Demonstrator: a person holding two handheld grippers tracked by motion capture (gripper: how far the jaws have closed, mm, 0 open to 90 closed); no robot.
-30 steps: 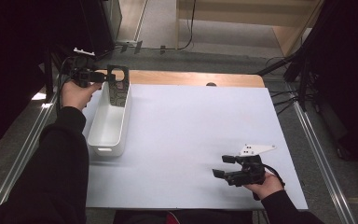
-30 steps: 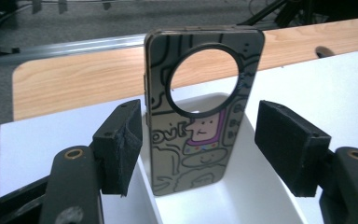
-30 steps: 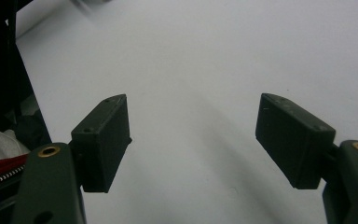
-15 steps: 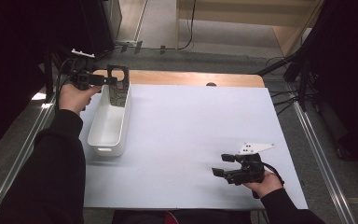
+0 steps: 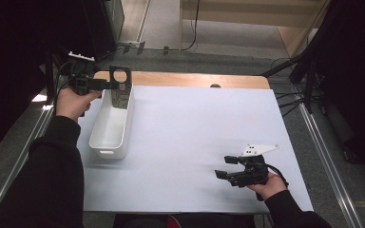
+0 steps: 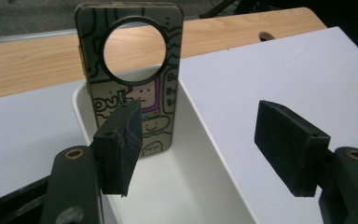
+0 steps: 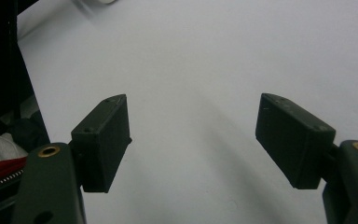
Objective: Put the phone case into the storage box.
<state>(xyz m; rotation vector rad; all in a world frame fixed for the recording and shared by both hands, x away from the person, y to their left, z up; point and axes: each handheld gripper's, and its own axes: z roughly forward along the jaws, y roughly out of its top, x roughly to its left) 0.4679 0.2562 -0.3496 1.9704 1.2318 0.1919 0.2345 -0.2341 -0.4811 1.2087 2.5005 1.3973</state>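
White plastic, thin-walled and glossy, makes up the long bin (image 5: 109, 124) at the left edge of the table, and standing at its far end is a phone case (image 6: 131, 74) printed with cartoon doodles, a big round camera cutout near its top. The left gripper (image 6: 205, 144) hangs just before it with its jaws spread wide; one pad overlaps the case's lower edge in the left gripper view, yet nothing is pinched (contact there I cannot judge). I'd guess the case is very light, a bit flexible and slick on its printed face, so a pinch across the flat faces near the lower half looks safer than near the ring, where little material is left. Over by the near right corner, the right gripper (image 5: 232, 167) rests low above the table, jaws equally wide and empty. The tabletop (image 5: 199, 128) is a smooth matte white sheet laid over a wooden desk (image 5: 190, 80) whose edge peeks out at the back; beyond lie grey floor (image 5: 218, 59), trailing cables and dark curtains.
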